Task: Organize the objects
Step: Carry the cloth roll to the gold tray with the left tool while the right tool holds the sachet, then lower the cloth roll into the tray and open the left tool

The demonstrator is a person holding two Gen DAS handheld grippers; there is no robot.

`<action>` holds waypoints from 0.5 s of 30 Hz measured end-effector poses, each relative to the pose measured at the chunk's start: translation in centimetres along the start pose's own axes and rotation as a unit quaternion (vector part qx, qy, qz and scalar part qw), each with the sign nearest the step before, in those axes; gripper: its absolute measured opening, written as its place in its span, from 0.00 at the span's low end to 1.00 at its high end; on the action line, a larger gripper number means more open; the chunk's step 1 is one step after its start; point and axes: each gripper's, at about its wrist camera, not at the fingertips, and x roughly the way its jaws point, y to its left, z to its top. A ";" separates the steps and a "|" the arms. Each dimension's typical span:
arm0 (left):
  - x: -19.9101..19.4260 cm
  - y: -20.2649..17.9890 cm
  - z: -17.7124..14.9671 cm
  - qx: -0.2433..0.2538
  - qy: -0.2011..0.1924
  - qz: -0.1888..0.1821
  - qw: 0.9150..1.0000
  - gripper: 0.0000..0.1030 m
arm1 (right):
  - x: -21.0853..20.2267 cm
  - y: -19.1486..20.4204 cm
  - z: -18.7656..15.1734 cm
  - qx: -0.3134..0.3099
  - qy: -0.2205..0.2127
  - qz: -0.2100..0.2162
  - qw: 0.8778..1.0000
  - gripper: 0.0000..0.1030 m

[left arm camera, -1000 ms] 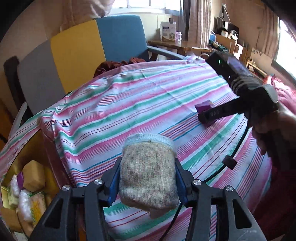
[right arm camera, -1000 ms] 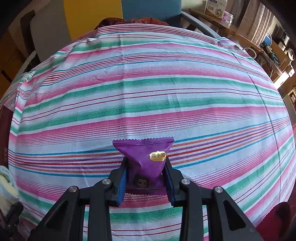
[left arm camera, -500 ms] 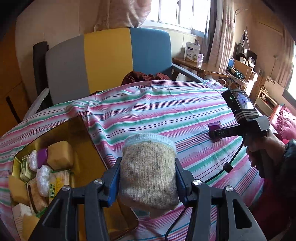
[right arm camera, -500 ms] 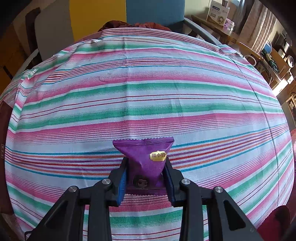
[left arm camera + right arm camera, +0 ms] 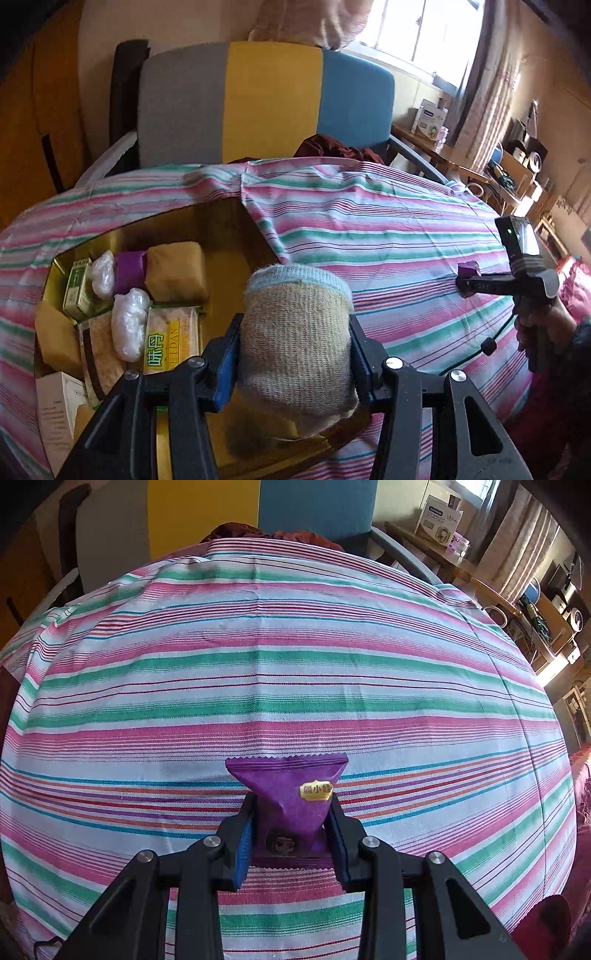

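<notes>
a: how many things are being held?
b: two. the left gripper (image 5: 295, 354) has its fingers clamped on one rolled beige sock (image 5: 295, 343), which hangs over the near edge of the open gold box (image 5: 229, 225). the right gripper (image 5: 291, 834) is pinched tight on one purple snack packet (image 5: 288, 797), low over the striped cloth (image 5: 295, 672).
a: and what's in the box?
b: in the left wrist view i count three tan wrapped blocks, one of them (image 5: 177, 273) near the middle; two white crinkled bundles, one (image 5: 127, 325) lying beside a clear packet with green lettering (image 5: 170, 339); one purple packet (image 5: 129, 269); one small green carton (image 5: 77, 288); and one white carton (image 5: 55, 406) at the near corner. the sock and fingers hide part of the box floor, so there may be more.
a: anything else around?
b: the striped cloth folds down around the box opening. behind it stands one chair (image 5: 266, 99) with grey, yellow and blue panels and a dark red cloth (image 5: 332, 151) on its seat. a hand (image 5: 543, 325) holds the right gripper's handle, with a black cable trailing across the cloth.
</notes>
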 end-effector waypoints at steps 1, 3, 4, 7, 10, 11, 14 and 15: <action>0.5 1.2 0.3 -0.025 0.010 -0.007 1.000 0.50 | 0.0 0.1 0.0 -0.001 0.000 -0.001 1.000 0.34; 1.9 3.5 0.8 -0.078 0.031 -0.021 0.996 0.50 | -0.1 0.2 0.0 -0.003 0.000 -0.002 1.000 0.34; 2.4 4.4 1.1 -0.097 0.038 -0.025 0.994 0.50 | -0.1 0.3 0.0 -0.003 0.001 -0.002 1.000 0.34; 4.3 6.6 2.3 -0.131 0.049 -0.018 0.990 0.51 | 0.3 0.4 0.3 -0.006 0.002 -0.001 1.000 0.34; 6.3 7.6 3.3 -0.145 0.058 -0.007 0.988 0.51 | 0.7 0.4 0.6 -0.008 0.002 -0.001 1.000 0.34; 6.9 7.7 3.6 -0.146 0.063 -0.006 0.987 0.51 | 0.7 0.4 0.6 -0.009 0.002 -0.002 1.000 0.34; 8.7 7.7 4.2 -0.153 0.075 0.000 0.985 0.53 | 0.6 0.3 0.6 -0.010 0.002 -0.001 1.000 0.34; 8.9 7.6 4.3 -0.151 0.074 0.006 0.986 0.55 | 0.7 0.3 0.7 -0.012 0.001 0.000 1.000 0.34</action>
